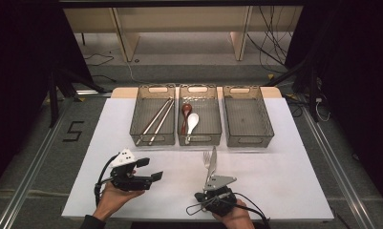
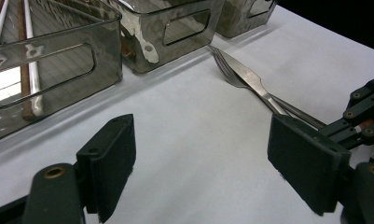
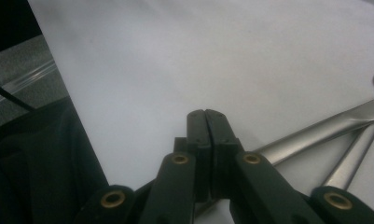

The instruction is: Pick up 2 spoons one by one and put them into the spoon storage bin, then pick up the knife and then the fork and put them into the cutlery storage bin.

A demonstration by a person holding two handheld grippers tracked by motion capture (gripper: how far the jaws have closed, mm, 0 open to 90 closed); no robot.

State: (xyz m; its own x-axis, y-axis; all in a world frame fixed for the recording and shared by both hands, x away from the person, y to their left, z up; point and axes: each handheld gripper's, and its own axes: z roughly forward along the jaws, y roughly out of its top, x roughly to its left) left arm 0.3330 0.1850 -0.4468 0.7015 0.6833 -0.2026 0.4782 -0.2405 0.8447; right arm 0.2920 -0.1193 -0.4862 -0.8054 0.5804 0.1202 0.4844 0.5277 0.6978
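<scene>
Cutlery sorting, pick-up stage: a knife (image 1: 213, 160) and a fork (image 1: 207, 159) lie side by side on the white counter (image 1: 294, 181), just short of the middle tray (image 1: 199, 139) of three along the far edge, handles pointing toward the near edge. Right tongs (image 3: 207, 116): jaws pressed together, tips resting on bare counter just beside the knife handle, clamped on nothing as far as the right gripper view tells. Left tongs (image 2: 198, 163): jaws wide apart, empty, held above the counter toward the near left corner, well apart from the cutlery. Judged step: the grasp on a handle has not taken. Next move calls for parting the right tongs, shifting across onto one handle, closing on it, then carrying it to the empty right tray (image 1: 247, 136).
</scene>
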